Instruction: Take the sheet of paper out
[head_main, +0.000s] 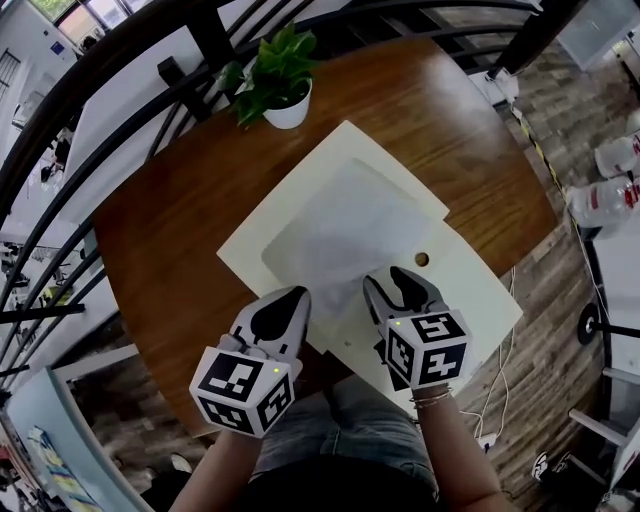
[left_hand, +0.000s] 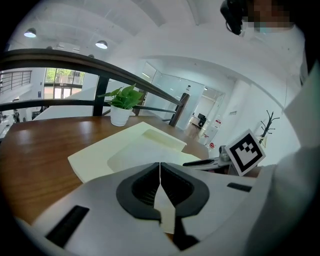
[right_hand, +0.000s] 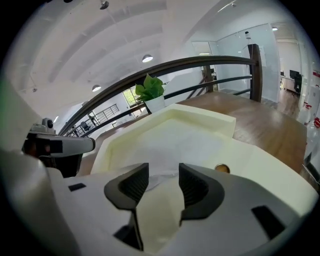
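Right gripper (right_hand: 163, 182) jaws wide apart, empty; crumpled near edge of one thin white paper sheet (right_hand: 165, 145) just ahead. Left gripper (left_hand: 160, 170) jaws pressed together, nothing seen between. Sheet lies in recess of one cream moulded tray (head_main: 480, 300), frame centre, on round wooden table (head_main: 170, 240); one potted plant (head_main: 285, 85) upper centre, apart.

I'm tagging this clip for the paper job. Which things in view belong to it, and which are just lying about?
Belongs to the job:
- sheet of paper
- cream tray it lies in
- left gripper, jaws together by the paper's near edge
- right gripper, jaws apart

Just lying about:
- potted plant
- wooden table
- black railing
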